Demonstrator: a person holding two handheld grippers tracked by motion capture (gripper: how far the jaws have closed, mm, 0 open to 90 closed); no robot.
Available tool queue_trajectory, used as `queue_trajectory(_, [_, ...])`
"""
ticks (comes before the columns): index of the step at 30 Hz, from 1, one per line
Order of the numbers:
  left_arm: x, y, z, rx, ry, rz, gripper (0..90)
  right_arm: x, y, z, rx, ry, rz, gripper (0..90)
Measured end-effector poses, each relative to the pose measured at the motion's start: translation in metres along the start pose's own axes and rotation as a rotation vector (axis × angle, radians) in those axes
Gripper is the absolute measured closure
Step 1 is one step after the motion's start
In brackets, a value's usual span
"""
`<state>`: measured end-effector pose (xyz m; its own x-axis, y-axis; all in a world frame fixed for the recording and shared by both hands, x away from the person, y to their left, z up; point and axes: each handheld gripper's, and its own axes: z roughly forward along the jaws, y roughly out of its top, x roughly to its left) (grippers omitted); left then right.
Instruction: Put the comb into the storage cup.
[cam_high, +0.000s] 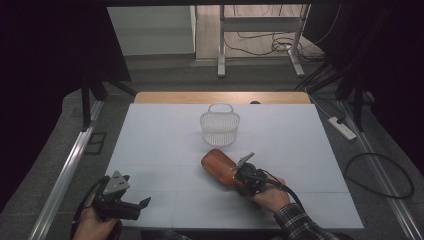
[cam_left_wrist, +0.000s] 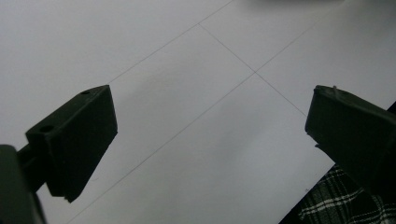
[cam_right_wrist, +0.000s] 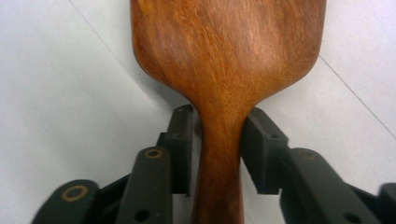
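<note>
A brown wooden paddle (cam_high: 216, 164) lies flat on the white table (cam_high: 150, 140), its broad end pointing toward the far left. My right gripper (cam_high: 236, 181) is shut on its narrow handle. In the right gripper view the two black pads press on either side of the handle (cam_right_wrist: 219, 154), below the wide blade (cam_right_wrist: 224, 51). My left gripper (cam_high: 141, 206) hovers near the table's front left corner. Its jaws stand wide open over bare white surface (cam_left_wrist: 210, 121), with nothing between them.
A small white mesh basket (cam_high: 220, 126) with a handle stands upright just beyond the paddle, toward the table's far middle. A plaid sleeve (cam_high: 295, 225) comes in at the front right. A power strip (cam_high: 341, 127) and cables lie on the floor to the right.
</note>
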<state>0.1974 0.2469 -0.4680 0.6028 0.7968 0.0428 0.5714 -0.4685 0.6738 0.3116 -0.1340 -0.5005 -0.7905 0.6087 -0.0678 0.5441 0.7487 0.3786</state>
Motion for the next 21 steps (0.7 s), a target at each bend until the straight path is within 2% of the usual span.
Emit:
queue_trajectory(4, [-0.0002,0.0001,0.0002,0.001,0.000,0.003,3.1,0.0006,-0.0002,-0.0003,0.008,-0.016,0.010,71.1])
queue_trajectory(7, [-0.0004,0.0001,0.0001,0.001,0.001,0.005,3.1,0.0005,0.0003,-0.0006,0.013,-0.008,0.036,71.5])
queue_trajectory(11, [-0.0004,0.0000,0.0001,0.002,0.000,0.006,3.1,0.0019,-0.0007,-0.0022,0.001,-0.015,0.034,71.8])
queue_trajectory(14, [-0.0002,-0.0001,0.0000,0.001,-0.001,0.004,3.1,0.0009,-0.0024,-0.0036,-0.023,-0.006,0.040,71.8])
queue_trajectory(18, [-0.0001,0.0000,0.0002,0.000,-0.001,0.000,3.1,-0.0041,-0.0065,-0.0048,-0.041,0.045,0.082,71.9])
queue_trajectory(21, [0.0005,0.0000,0.0000,-0.001,-0.003,-0.005,3.1,-0.0063,-0.0088,-0.0075,-0.062,0.045,0.095,71.9])
